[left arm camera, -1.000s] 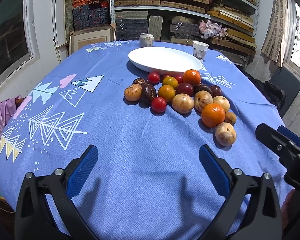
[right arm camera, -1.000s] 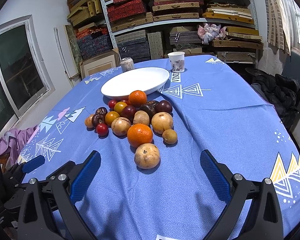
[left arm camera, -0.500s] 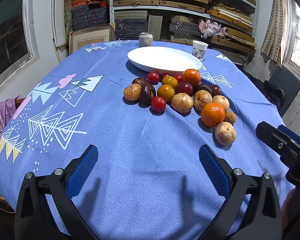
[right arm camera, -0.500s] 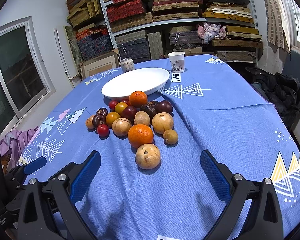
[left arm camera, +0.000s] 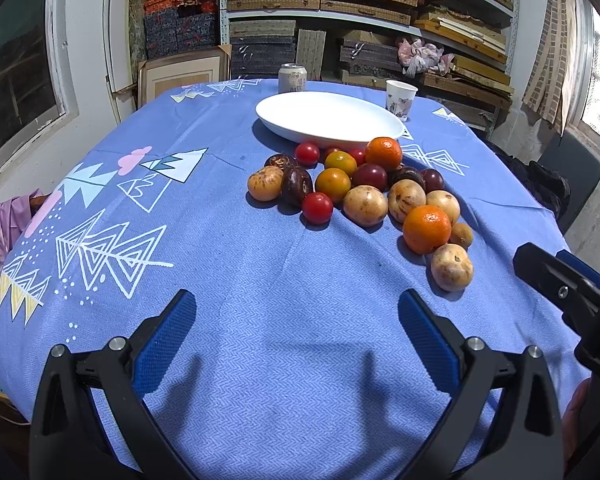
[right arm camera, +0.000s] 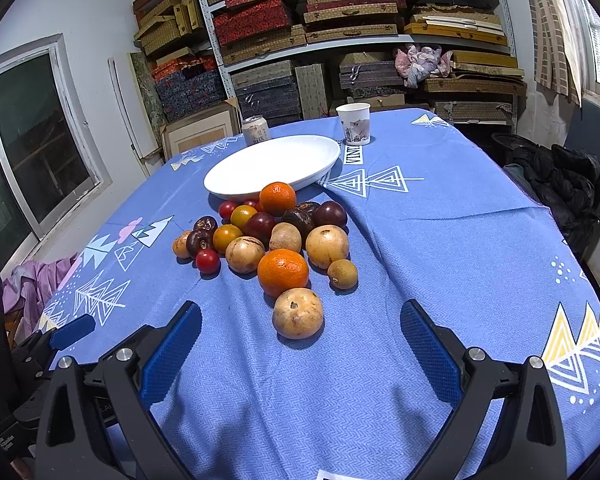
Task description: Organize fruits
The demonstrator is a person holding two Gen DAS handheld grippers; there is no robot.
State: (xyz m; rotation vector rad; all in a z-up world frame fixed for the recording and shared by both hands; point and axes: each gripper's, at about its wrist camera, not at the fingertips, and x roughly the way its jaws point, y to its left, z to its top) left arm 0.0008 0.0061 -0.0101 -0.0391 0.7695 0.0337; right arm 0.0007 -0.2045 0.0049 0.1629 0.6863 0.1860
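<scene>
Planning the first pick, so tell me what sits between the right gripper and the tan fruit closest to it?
Nothing: in the right wrist view only bare blue tablecloth lies between the open right gripper and the nearest tan fruit.

In the fruit pile [left arm camera: 360, 188], several pieces hide behind others — a small red one [left arm camera: 332, 151] at the plate's near rim shows only its top. The can [left arm camera: 292, 77] at twelve o'clock is partly covered by the white plate [left arm camera: 328, 120], and the printing on it and on the paper cup [left arm camera: 399, 95] is too small to read. The right gripper [left arm camera: 560, 280], at three o'clock in the left wrist view, is cut by the picture's edge — its jaws cannot be judged there. A white label [right arm camera: 332, 475] at six o'clock is cut off.
</scene>
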